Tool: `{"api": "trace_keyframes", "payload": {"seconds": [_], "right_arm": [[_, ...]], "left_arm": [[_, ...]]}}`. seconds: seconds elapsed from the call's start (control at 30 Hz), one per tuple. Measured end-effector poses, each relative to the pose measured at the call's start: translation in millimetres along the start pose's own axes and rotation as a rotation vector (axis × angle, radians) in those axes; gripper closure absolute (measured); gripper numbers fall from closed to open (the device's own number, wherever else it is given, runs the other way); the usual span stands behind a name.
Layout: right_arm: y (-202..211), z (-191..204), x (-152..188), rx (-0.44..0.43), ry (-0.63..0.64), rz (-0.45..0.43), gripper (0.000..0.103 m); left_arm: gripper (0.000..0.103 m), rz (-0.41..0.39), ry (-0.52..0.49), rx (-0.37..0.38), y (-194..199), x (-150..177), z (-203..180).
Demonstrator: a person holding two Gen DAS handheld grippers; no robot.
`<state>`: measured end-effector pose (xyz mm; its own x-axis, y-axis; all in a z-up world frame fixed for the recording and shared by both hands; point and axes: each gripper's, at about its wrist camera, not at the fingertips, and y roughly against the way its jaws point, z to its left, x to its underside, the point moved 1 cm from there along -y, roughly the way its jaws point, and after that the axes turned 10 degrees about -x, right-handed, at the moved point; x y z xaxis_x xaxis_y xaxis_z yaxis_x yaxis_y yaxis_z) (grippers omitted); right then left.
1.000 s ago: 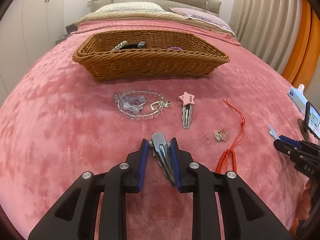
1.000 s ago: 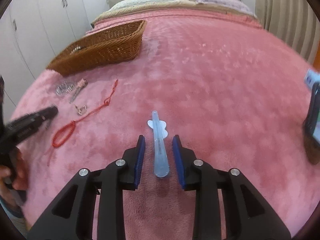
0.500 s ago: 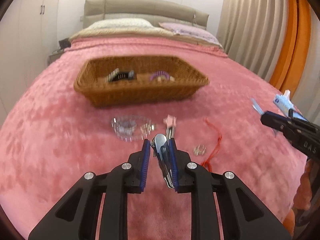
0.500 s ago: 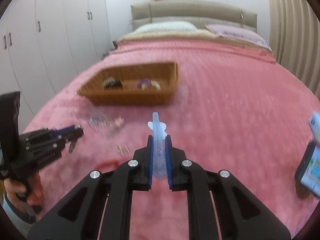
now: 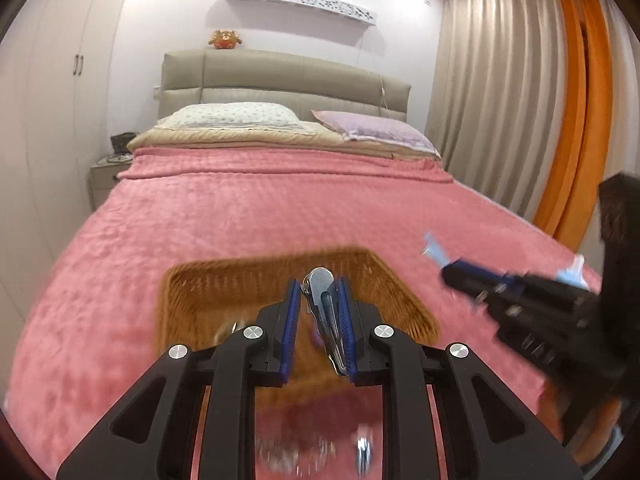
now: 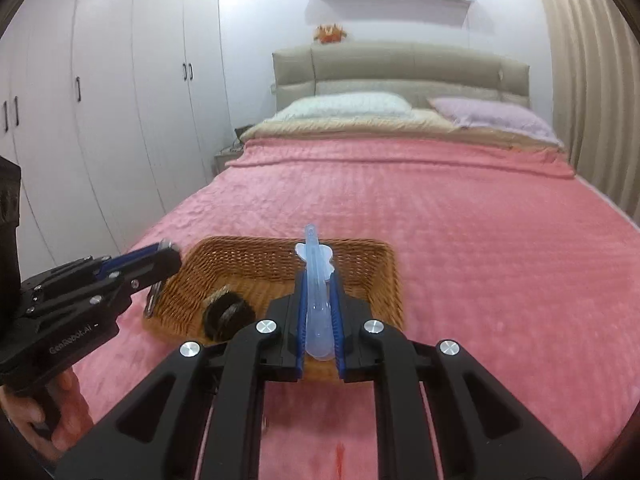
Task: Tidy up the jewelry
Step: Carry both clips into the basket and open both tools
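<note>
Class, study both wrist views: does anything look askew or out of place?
Little stands out. The silver metal hair clip sits tilted in the left gripper, pressed against one pad. The translucent blue hair clip sits straight.

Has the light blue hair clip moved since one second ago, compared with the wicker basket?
Yes. The light blue hair clip, earlier lying on the pink blanket away from the wicker basket, is now clamped in the right claw and lifted up to the basket.
</note>
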<state>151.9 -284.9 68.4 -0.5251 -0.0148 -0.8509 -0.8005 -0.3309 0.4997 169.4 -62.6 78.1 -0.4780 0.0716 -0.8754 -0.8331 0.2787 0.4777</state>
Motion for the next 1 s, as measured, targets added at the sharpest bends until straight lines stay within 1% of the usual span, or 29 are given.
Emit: {"api": "trace_keyframes", "payload": {"seconds": [0.1, 0.17, 0.2, 0.33, 0.43, 0.53, 0.63, 0.67, 0.7, 0.73, 0.8, 0.83, 0.87, 0.9, 0.93, 1.0], "right_arm": [[-37, -10, -4, 0.007, -0.007, 0.039, 0.094], [-63, -20, 0, 0.001, -0.028, 0.078, 0.094], [-73, -25, 2, 0.003, -0.042, 0.096, 0.094], [-94, -40, 17, -0.010, -0.089, 0.130, 0.094], [-101, -44, 23, -0.007, -0.102, 0.157, 0.094], [-103, -45, 26, -0.007, -0.106, 0.177, 0.094], [-103, -45, 29, -0.025, -0.121, 0.197, 0.093], [-103, -45, 29, -0.038, -0.130, 0.201, 0.093], [-102, -46, 29, -0.054, -0.142, 0.205, 0.093], [-100, -47, 28, -0.067, -0.153, 0.202, 0.093], [-94, -50, 27, -0.083, -0.177, 0.186, 0.092], [-90, -52, 26, -0.093, -0.190, 0.181, 0.087], [-86, -53, 26, -0.108, -0.206, 0.175, 0.084], [-81, -55, 25, -0.118, -0.220, 0.164, 0.076], [-76, -56, 25, -0.118, -0.227, 0.156, 0.068], [-65, -55, 25, -0.115, -0.227, 0.143, 0.067]], "left_arm": [[0.085, 0.021, 0.053, 0.034, -35, -4, 6], [0.085, 0.072, 0.095, 0.081, -61, 1, 11], [0.085, 0.090, 0.101, 0.087, -69, 4, 11], [0.085, 0.152, 0.100, 0.079, -97, 23, 10], [0.085, 0.174, 0.096, 0.073, -107, 32, 9], [0.085, 0.177, 0.070, 0.060, -107, 36, 6], [0.084, 0.170, 0.050, 0.042, -104, 36, 1], [0.083, 0.165, 0.045, 0.029, -103, 36, 1], [0.077, 0.160, 0.029, 0.009, -101, 36, 0], [0.073, 0.150, 0.019, 0.002, -98, 36, -1], [0.070, 0.139, 0.025, 0.008, -89, 35, 1], [0.065, 0.129, 0.030, 0.010, -84, 34, 3], [0.063, 0.112, 0.034, 0.010, -77, 33, 5], [0.060, 0.099, 0.037, 0.007, -72, 31, 6], [0.059, 0.084, 0.041, 0.006, -64, 29, 7], [0.059, 0.066, 0.055, 0.008, -50, 26, 10]]}}
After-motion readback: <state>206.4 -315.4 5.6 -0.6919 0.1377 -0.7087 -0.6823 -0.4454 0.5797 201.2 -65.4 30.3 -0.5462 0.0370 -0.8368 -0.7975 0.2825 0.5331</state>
